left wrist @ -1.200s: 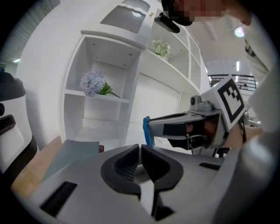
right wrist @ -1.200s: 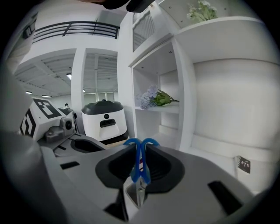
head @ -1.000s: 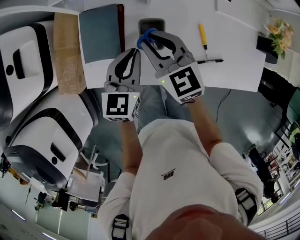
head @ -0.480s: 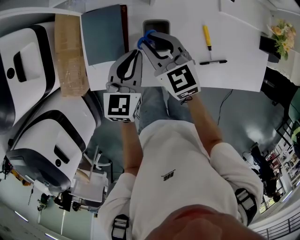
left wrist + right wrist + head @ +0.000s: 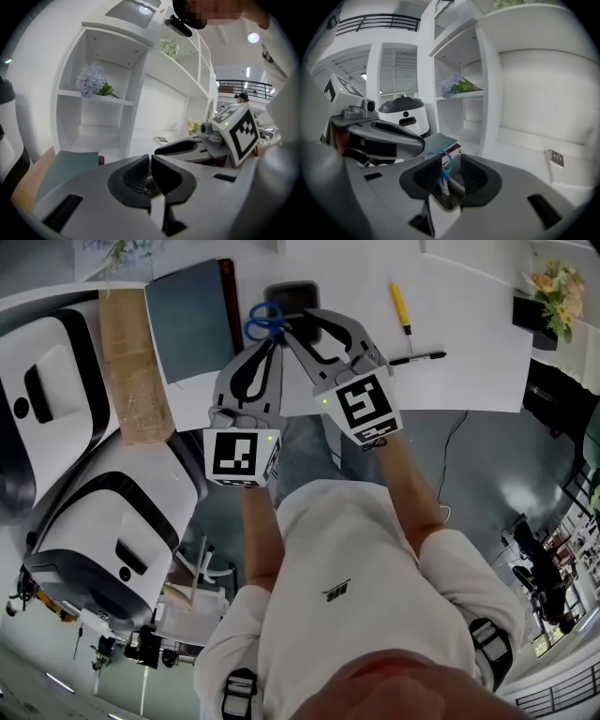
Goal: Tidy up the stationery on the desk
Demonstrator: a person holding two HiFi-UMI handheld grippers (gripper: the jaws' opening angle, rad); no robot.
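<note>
Left of the dark rectangular container point(image 5: 292, 287), the left gripper point(image 5: 151, 161) is being held clenched on nothing. At that container's left edge, the blue-handled metal scissors point(image 5: 263, 322) are being let go by the right gripper point(image 5: 449, 171), whose jaws have just been opening and are parted around the blue loop; a black marker pen point(image 5: 417, 358) is lying further right.
</note>
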